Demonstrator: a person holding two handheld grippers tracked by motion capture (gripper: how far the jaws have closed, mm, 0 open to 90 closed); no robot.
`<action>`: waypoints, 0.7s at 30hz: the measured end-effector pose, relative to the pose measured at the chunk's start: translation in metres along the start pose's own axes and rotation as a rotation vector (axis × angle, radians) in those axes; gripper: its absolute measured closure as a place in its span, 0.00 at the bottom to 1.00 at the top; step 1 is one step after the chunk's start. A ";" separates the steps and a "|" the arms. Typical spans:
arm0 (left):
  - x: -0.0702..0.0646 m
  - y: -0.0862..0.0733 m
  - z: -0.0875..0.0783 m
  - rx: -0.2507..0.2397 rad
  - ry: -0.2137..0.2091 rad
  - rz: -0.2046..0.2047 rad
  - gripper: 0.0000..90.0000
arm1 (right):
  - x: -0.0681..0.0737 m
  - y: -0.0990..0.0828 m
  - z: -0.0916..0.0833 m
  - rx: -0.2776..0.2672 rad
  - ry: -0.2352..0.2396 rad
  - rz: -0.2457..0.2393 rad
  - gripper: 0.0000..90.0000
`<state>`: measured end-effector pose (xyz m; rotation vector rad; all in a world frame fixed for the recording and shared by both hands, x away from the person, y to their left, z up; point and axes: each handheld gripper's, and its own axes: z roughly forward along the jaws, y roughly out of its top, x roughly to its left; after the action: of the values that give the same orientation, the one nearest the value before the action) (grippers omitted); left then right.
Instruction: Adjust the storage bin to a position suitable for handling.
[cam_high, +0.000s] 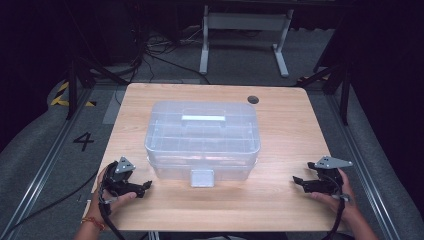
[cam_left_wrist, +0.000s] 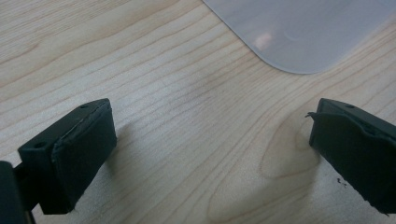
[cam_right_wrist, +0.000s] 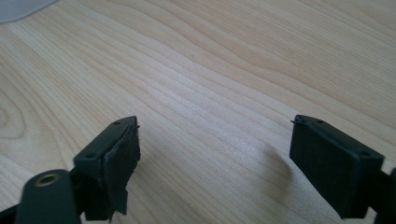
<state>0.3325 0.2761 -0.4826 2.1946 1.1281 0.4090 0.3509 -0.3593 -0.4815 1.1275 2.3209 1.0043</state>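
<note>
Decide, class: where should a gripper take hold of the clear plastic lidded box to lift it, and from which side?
Probably the flat handle lying along the lid of the clear plastic lidded box, approached from above with jaws across its narrow width. The body looks too wide for the open left gripper or right gripper.

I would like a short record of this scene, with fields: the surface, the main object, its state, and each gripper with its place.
surface: wooden table
main object: clear plastic storage box with a top handle
box state: lid on; front latch faces the person
left gripper: open, holding nothing, near the box's front left corner
right gripper: open, holding nothing, apart from the box on its right
table hole: far edge
</note>
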 end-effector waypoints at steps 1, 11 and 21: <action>0.000 0.000 -0.001 0.003 0.001 0.002 0.02 | 0.000 0.000 -0.001 -0.006 0.001 0.000 0.22; 0.001 -0.001 -0.002 0.004 0.005 0.010 0.03 | 0.003 0.018 -0.013 -0.101 0.010 -0.019 0.28; 0.001 -0.001 -0.001 0.000 0.002 0.010 0.03 | 0.008 0.039 -0.020 -0.162 0.018 -0.063 0.28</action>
<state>0.3320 0.2780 -0.4820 2.2013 1.1193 0.4159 0.3552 -0.3454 -0.4389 0.9800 2.2280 1.1598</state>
